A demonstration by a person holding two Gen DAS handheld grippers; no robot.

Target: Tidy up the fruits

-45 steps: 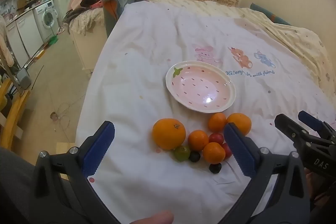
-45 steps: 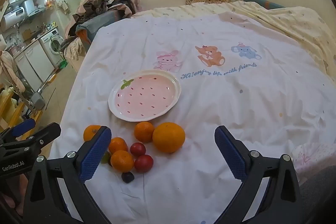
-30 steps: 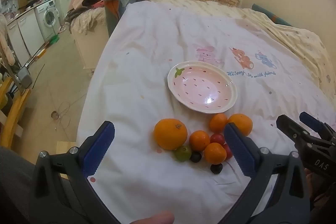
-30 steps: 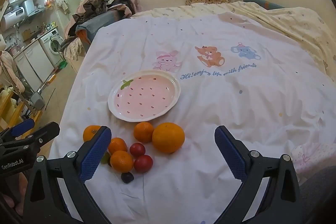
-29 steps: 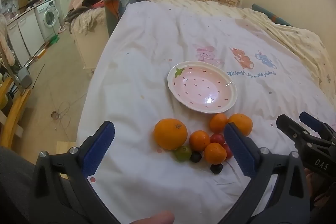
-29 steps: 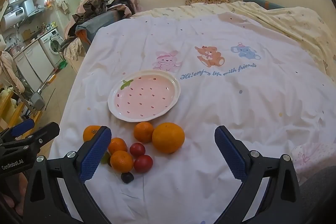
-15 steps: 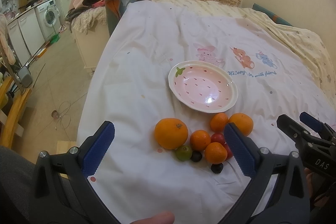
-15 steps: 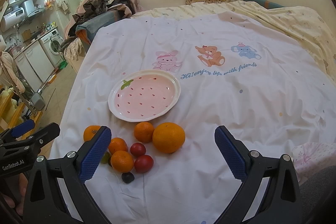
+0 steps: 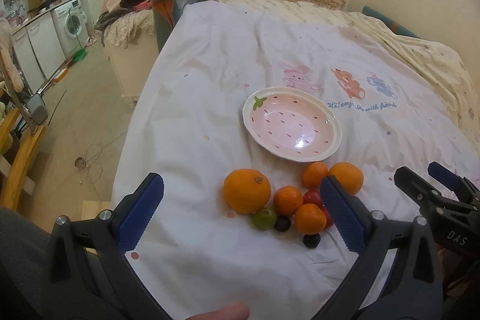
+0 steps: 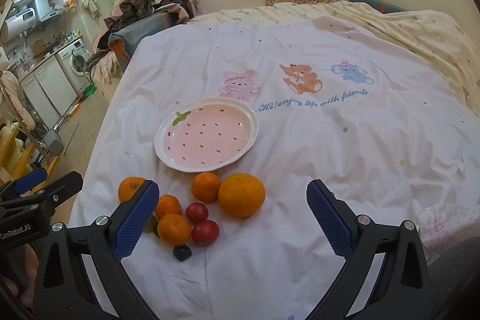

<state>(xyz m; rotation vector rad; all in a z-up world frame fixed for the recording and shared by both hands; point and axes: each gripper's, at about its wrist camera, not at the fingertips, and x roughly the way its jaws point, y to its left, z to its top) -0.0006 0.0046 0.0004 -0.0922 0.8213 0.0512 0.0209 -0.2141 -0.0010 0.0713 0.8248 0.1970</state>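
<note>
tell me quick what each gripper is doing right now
Left gripper: open, holding nothing.
Right gripper: open, holding nothing.

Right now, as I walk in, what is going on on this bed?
A person holds a two-finger gripper in each hand over a white sheet. The left gripper and the right gripper are both open and hold nothing. The strawberry-pattern plate is empty. The fruit lies loose on the sheet in front of it: a big orange, smaller mandarins, red tomatoes and some dark berries.
</note>
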